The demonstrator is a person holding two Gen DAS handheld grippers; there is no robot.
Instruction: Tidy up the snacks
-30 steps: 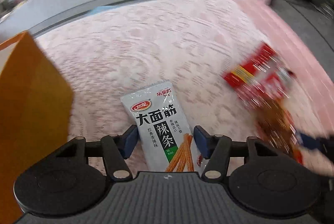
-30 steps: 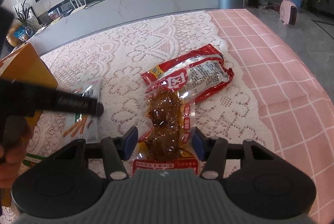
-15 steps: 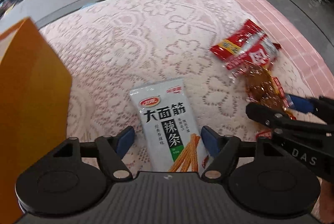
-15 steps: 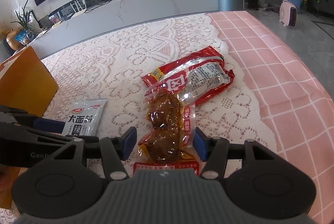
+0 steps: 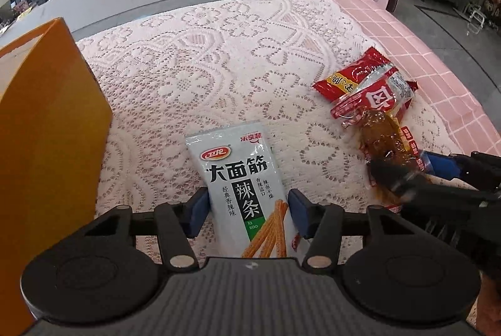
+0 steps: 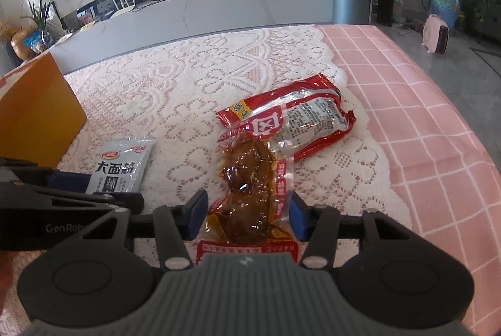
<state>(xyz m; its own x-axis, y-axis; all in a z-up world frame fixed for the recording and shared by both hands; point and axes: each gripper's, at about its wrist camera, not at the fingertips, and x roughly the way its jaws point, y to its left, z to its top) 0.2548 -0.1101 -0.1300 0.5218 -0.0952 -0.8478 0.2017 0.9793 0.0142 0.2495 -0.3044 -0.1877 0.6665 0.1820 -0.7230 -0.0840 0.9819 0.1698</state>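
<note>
Both of my claws sit low over the lace cloth (image 5: 194, 79), each with one snack packet between its blue pads. On my left claw (image 5: 247, 211) the jaws have just been closing around the white packet (image 5: 241, 185) of spicy strips; the pads stand right at its two long edges, but I cannot tell whether they press yet. That packet lies flat, its long axis running straight away from me along the fingers, its top seam at the far end and tipped slightly left. On my right claw (image 6: 247, 214) the jaws have also just been closing, and the pads now seem to touch the sides of the clear packet (image 6: 250, 189) of brown meat, so I take it as gripped. It too lies lengthwise along the fingers, its red printed end nearest me. Its far end lies over a red packet (image 6: 300, 120), which rests crosswise, long axis slanting up to the right. I count three packets in all, one of each kind, and one orange box (image 5: 47, 123) standing at the left, just beside the white packet.
</note>
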